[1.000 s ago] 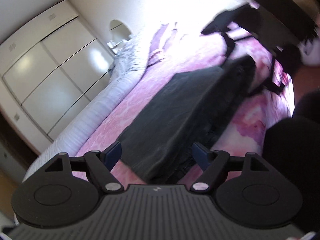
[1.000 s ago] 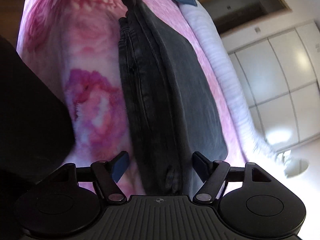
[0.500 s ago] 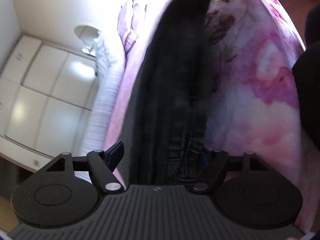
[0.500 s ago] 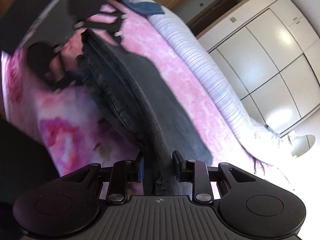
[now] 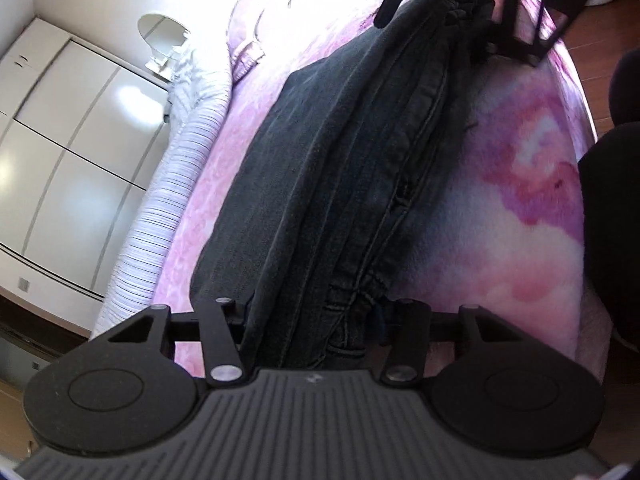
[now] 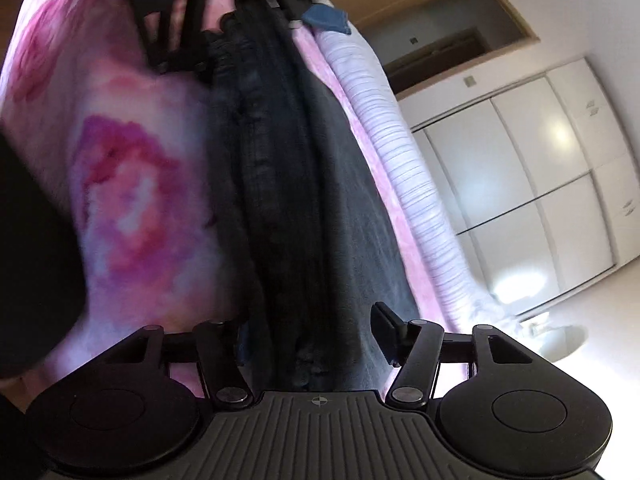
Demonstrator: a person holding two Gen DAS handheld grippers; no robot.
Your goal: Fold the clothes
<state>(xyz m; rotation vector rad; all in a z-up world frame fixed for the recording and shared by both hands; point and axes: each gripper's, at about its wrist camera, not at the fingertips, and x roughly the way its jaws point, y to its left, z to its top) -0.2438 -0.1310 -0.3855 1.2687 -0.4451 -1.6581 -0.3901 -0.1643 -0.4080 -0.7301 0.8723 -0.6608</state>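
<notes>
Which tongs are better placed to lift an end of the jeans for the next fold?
Probably left. The left tongs pinch the bunched end of the jeans, so they could lift at once. The right tongs stand open astride the other end, gripping nothing.

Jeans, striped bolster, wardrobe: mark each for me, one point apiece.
jeans (image 5: pixel 320 184): left wrist view, middle of the folded dark denim.
striped bolster (image 6: pixel 404 184): right wrist view, its ribbed side along the bed.
wardrobe (image 6: pixel 532 168): right wrist view, a white door panel.
</notes>
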